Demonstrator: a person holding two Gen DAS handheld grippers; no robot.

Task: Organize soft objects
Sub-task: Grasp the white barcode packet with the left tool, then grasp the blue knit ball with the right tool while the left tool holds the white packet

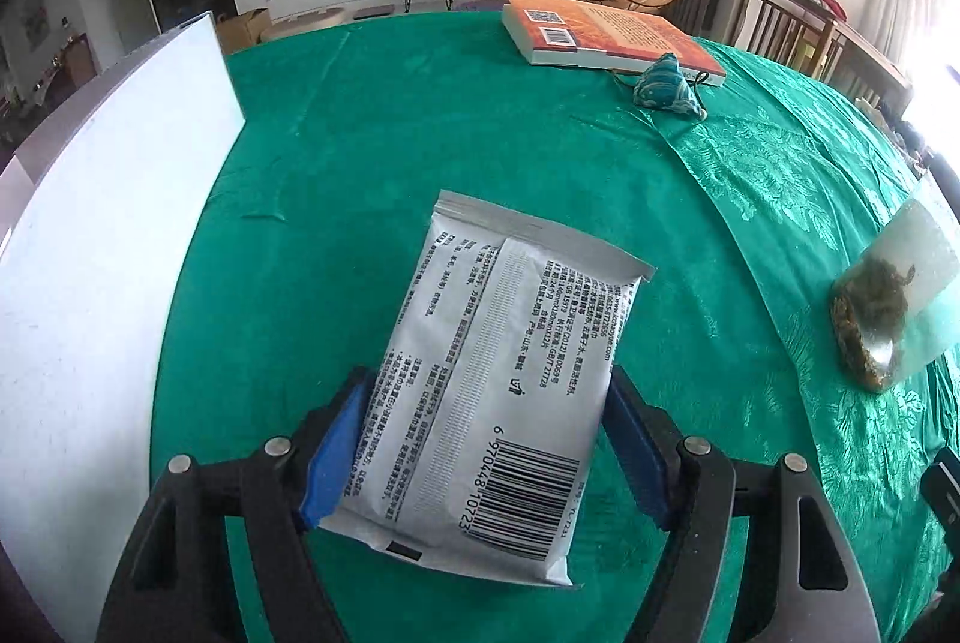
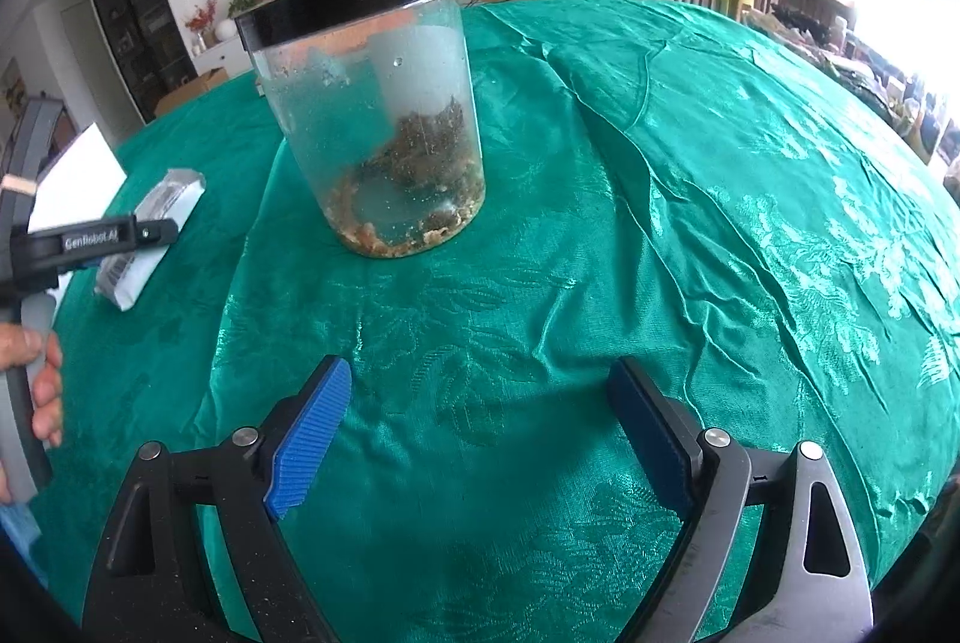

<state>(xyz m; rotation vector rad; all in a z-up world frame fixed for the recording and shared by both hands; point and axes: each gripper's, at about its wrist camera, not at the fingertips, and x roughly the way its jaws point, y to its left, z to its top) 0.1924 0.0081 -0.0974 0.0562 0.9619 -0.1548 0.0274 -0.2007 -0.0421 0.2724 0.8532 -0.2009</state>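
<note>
A white wet-wipes packet [image 1: 498,373], printed back and barcode facing up, lies lengthwise between the blue pads of my left gripper [image 1: 489,379]. Both pads touch its long edges, so the gripper is shut on it. The right wrist view shows the same packet [image 2: 174,193] at the far left, with the left gripper [image 2: 150,229] and a hand around it. My right gripper [image 2: 480,373] stands open over bare green tablecloth [image 2: 600,253], with nothing between its fingers. A small blue patterned fabric pouch [image 1: 666,88] sits at the far side of the table, by a book.
A clear plastic jar [image 2: 372,115] with a black lid and dried bits inside stands ahead of the right gripper, and shows at the right edge as the jar [image 1: 888,307]. An orange book [image 1: 612,37] lies at the back. A white flat box [image 1: 108,253] borders the table's left.
</note>
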